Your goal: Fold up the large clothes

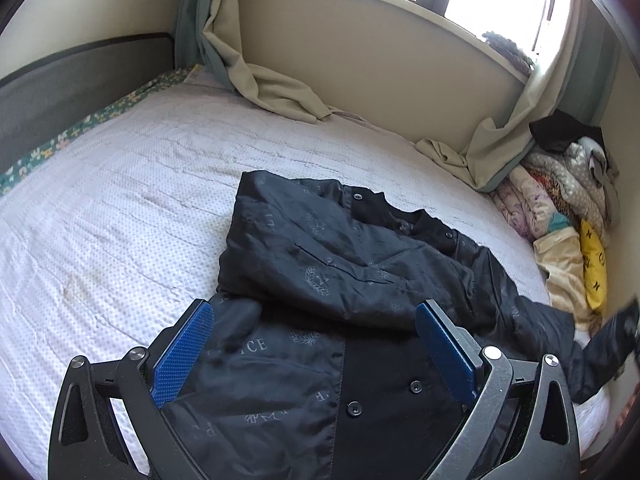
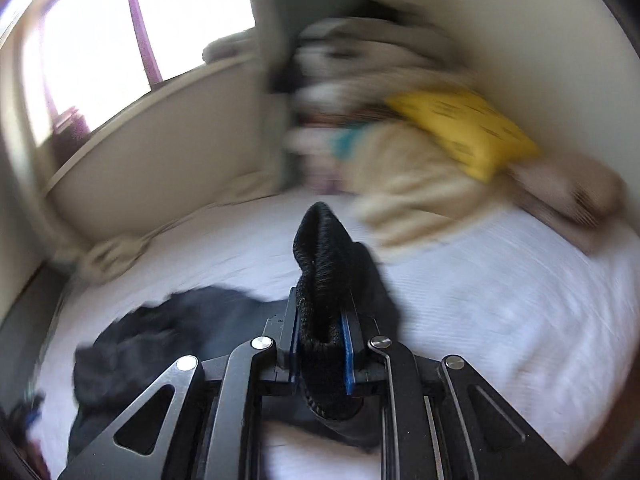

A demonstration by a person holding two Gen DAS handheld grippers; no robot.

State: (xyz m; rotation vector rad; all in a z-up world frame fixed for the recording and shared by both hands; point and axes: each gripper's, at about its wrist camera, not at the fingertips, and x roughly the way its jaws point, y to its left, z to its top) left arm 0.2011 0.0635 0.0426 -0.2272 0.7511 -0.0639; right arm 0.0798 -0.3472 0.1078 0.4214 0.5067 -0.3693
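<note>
Across the white bed (image 1: 120,200) the black jacket (image 1: 320,256) lies partly folded, its long axis running from the near button placket away toward the collar at the far side, one sleeve trailing off to the right toward the heap of bedding (image 1: 560,208). Over its near hem hangs the left gripper (image 1: 316,340), fingers wide apart and holding nothing. Off at that right end, the right gripper (image 2: 322,334) has its fingers clamped on the ribbed sleeve cuff (image 2: 320,248), so it looks the nearer hand for bringing the sleeve across the body.
</note>
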